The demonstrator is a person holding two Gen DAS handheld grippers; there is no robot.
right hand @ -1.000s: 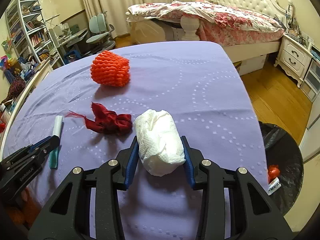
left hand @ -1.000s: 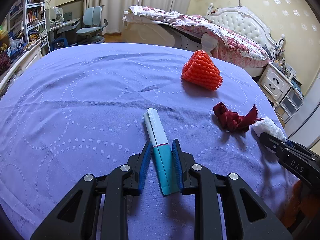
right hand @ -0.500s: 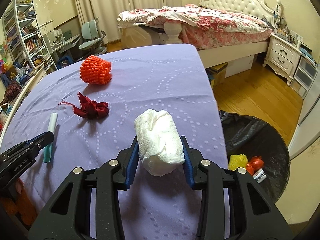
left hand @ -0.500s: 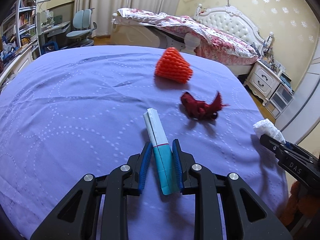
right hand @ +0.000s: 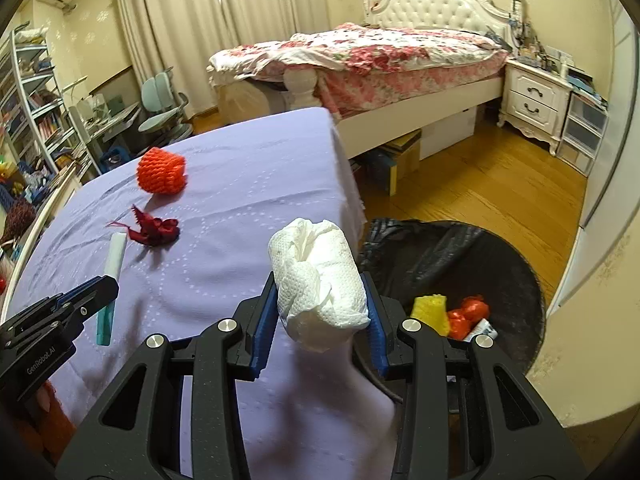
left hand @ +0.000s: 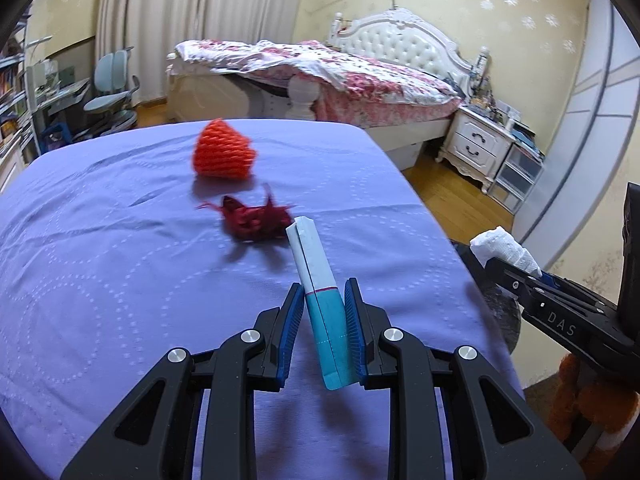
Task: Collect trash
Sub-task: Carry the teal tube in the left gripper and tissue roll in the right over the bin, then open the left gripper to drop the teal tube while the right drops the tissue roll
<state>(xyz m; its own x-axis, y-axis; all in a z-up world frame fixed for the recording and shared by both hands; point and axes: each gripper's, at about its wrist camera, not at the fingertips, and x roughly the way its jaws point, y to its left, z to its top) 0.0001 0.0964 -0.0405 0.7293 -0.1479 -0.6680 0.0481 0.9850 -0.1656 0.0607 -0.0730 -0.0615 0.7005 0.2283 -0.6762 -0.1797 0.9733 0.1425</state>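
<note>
My left gripper [left hand: 321, 316] is shut on a flat teal and pale blue packet [left hand: 318, 280] and holds it above the purple cloth. My right gripper [right hand: 322, 312] is shut on a crumpled white paper towel wad [right hand: 318, 270] near the table's right edge, beside the black-lined trash bin [right hand: 504, 256]. The bin holds yellow and red scraps [right hand: 452, 312]. An orange foam net [left hand: 224, 154] and a dark red crumpled scrap [left hand: 256, 218] lie on the cloth. The right gripper and wad also show in the left wrist view [left hand: 506, 250]. The left gripper shows in the right wrist view [right hand: 90, 292].
The purple tablecloth [right hand: 248, 184] ends at the right edge above a wooden floor [right hand: 492, 184]. A bed [right hand: 380, 56] and white nightstand [right hand: 536, 100] stand beyond. Shelves [right hand: 28, 104] and desk chairs [right hand: 164, 104] are at the left.
Both grippers have swung right, each still holding its item. The right gripper with the wad has reached the table's right edge, and the bin has come into fuller view.
</note>
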